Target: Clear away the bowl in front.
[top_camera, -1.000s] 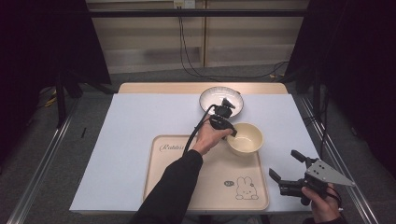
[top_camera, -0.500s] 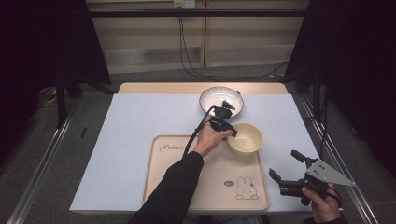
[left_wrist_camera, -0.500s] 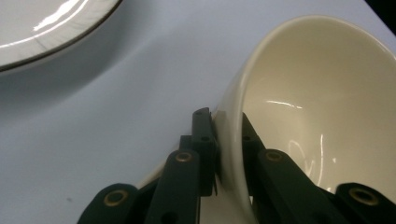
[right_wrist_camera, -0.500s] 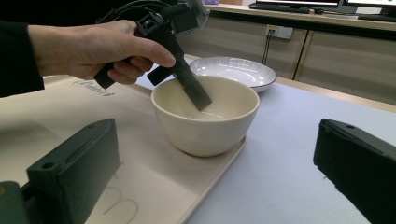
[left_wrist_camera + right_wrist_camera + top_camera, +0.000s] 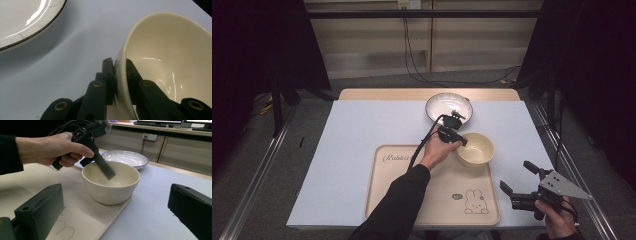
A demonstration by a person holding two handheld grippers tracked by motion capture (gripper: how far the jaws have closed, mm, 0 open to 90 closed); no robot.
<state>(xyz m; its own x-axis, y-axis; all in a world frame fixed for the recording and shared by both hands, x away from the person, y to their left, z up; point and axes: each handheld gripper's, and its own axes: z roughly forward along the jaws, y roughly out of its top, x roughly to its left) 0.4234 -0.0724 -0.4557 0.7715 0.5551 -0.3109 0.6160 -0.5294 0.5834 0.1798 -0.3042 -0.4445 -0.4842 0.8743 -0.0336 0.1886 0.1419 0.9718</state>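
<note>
A cream bowl (image 5: pixel 477 149) sits at the right edge of the beige rabbit tray (image 5: pixel 402 200), its base overlapping the tray's rim. My left gripper (image 5: pixel 462 141) is shut on the bowl's near-left rim, with one jaw inside and one outside. The left gripper view shows the rim of the bowl (image 5: pixel 170 62) pinched between the jaws of the left gripper (image 5: pixel 117 61). My right gripper (image 5: pixel 515 175) is held open off the tray's lower right, apart from everything. Between its jaws, the right gripper view looks at the bowl (image 5: pixel 110 187) and the left gripper (image 5: pixel 107 173).
A white plate with a dark rim (image 5: pixel 448 106) lies on the pale blue mat (image 5: pixel 352 140) just behind the bowl; it is also in the left gripper view (image 5: pixel 22 20). The table's right edge runs close to my right hand.
</note>
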